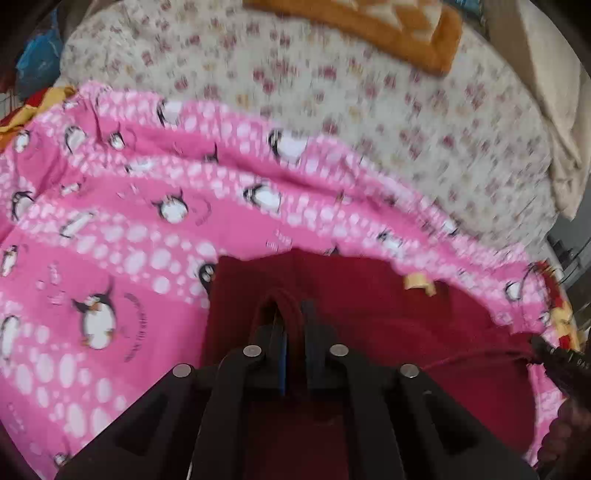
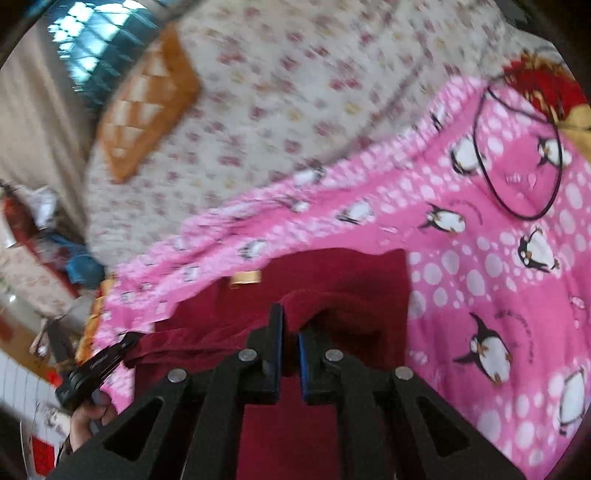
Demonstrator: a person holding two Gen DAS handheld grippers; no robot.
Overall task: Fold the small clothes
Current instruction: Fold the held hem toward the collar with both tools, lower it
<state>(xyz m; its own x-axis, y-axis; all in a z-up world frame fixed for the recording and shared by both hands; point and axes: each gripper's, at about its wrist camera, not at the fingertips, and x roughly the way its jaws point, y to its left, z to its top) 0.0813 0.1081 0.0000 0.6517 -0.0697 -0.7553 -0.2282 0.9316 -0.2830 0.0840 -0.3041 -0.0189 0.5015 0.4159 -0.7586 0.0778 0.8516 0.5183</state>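
Note:
A dark red garment (image 1: 369, 306) lies on a pink penguin-print blanket (image 1: 110, 229). My left gripper (image 1: 291, 314) is shut on a raised fold of the red garment's edge. In the right wrist view the same garment (image 2: 332, 280) lies below my right gripper (image 2: 290, 328), which is shut on another bunched fold of it. A tan label (image 2: 245, 277) shows near the garment's far edge. Each gripper shows at the other view's edge: the right one (image 1: 554, 358), the left one (image 2: 99, 365), both pinching the red cloth.
A floral cream bedsheet (image 1: 332, 92) lies beyond the pink blanket. An orange patterned cushion (image 1: 388, 29) sits at the far side. A thin black cord loop (image 2: 517, 155) lies on the blanket to the right. A red and yellow cloth (image 2: 546, 88) sits at the blanket's corner.

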